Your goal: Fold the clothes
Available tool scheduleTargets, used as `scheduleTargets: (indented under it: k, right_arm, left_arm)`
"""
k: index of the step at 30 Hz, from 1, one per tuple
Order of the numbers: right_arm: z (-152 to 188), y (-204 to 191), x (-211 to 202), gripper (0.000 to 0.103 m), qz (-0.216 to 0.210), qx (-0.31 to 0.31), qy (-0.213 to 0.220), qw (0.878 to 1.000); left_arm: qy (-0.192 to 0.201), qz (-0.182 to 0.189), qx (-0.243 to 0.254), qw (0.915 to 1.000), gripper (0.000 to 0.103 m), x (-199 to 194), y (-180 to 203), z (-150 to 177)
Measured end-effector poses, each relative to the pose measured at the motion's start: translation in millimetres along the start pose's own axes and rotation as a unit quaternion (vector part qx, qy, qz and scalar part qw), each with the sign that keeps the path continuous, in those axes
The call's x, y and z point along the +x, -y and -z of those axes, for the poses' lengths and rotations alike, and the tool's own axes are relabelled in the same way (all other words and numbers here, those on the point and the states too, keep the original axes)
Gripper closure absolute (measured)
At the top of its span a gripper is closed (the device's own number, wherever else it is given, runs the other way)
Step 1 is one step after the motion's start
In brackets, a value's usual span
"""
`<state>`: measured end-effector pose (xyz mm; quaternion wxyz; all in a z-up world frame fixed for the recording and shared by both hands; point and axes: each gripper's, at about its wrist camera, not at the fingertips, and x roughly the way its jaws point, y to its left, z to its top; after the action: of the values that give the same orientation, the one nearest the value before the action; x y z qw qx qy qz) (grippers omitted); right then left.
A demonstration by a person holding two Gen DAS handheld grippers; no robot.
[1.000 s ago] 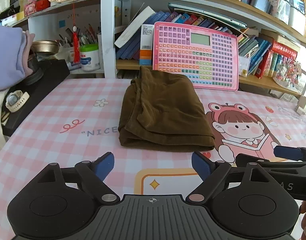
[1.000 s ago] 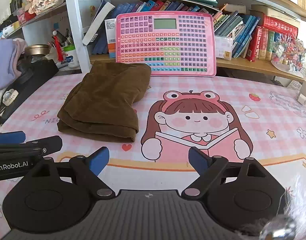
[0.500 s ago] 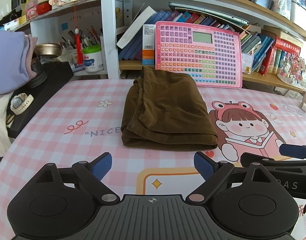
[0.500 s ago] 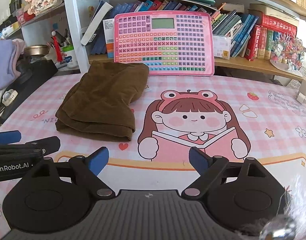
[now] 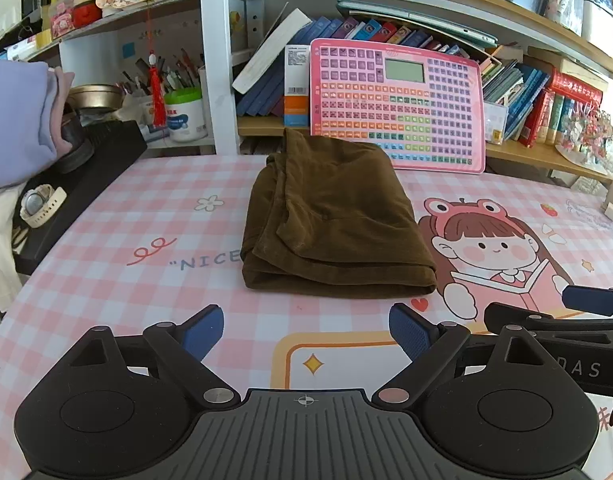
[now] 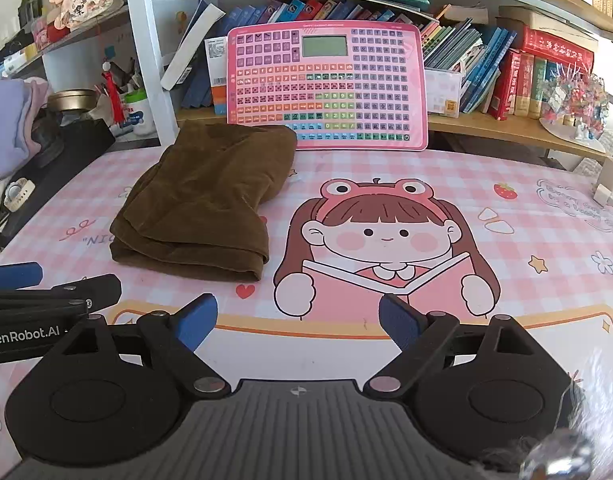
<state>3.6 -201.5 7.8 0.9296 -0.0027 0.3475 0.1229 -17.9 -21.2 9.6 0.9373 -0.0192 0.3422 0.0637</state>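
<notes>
On the pink checked worktop [image 5: 106, 216], just ahead of my left hand-held gripper [image 5: 306, 330], the brown garment [image 5: 334, 220] lies as a thick folded stack, its far end close to the pink keyboard toy [image 5: 398, 104] that leans on the bookshelf [image 5: 546, 156]. Both tools sit short of it with nothing between their pads: the left hand-held gripper stands wide, and my right hand-held gripper [image 6: 296, 324] is just as wide, parked beside the left one over the cartoon girl print [image 6: 382, 240].

I judge the cloth soft, limp and fairly heavy for fabric, a corduroy-like weave with enough nap not to slip. It looks folded already, several layers showing along the near edge. If I must neaten it, I would pinch the two near corners through all the layers, since one layer alone would peel away and undo the stack.

To the left, a black box [image 5: 86, 176] with a watch [image 5: 40, 204] on it and a lilac bundle [image 5: 14, 120] crowd the edge. The toy behind leaves little room to push the stack further back. The near side of the worktop gives free approach.
</notes>
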Motion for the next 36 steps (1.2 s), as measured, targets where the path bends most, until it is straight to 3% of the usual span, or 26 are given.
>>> scheduleTargets:
  k: [36]
  right_arm:
    - [0.7, -1.1, 3.1, 0.015, 0.011, 0.004, -0.011, 1.000]
  left_arm:
    - [-0.021, 0.007, -0.005, 0.9997, 0.011, 5.8, -2.1, 2.1]
